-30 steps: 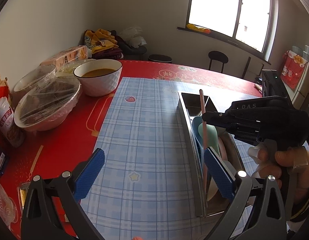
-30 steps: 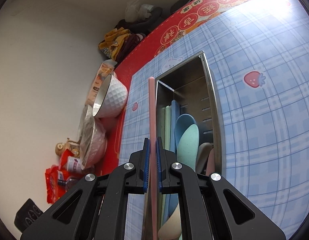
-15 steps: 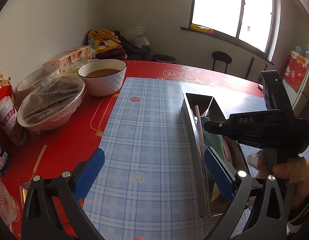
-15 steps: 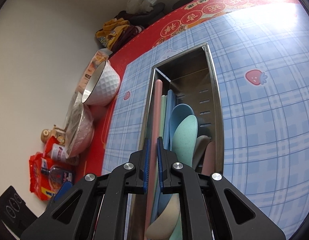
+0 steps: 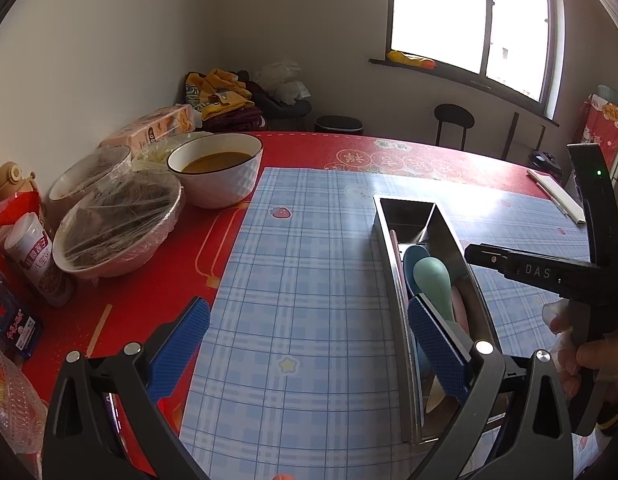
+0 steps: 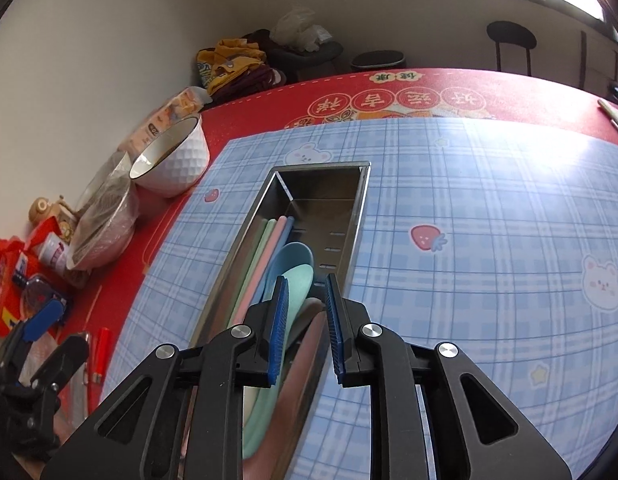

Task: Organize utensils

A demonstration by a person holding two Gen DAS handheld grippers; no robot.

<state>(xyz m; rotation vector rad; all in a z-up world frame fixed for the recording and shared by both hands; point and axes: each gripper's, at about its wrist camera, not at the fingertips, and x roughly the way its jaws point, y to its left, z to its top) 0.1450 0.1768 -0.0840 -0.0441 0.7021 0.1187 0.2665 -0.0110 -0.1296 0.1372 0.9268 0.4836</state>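
Dropped pink chopstick (image 6: 265, 256) now lies in steel utensil tray (image 6: 359, 208); right gripper (image 6: 305, 328) just opening, empty, "DAS" printed; left gripper (image 5: 305, 344) wide apart.

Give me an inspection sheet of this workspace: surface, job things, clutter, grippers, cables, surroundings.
Surface: red table cover with a blue checked mat laid on it.
Job's things: metal tray on the mat, holding a pink chopstick, green and blue sticks beside it, and pastel spoons.
Clutter: white bowl of brown liquid, cling-wrapped bowls, snack packets along the table's left edge.
Grippers: right gripper above the tray, jaws just opening, nothing between them; left gripper open and empty over the mat.
Cables: nothing seen.
Surroundings: window, black stool, clothes pile in the corner.
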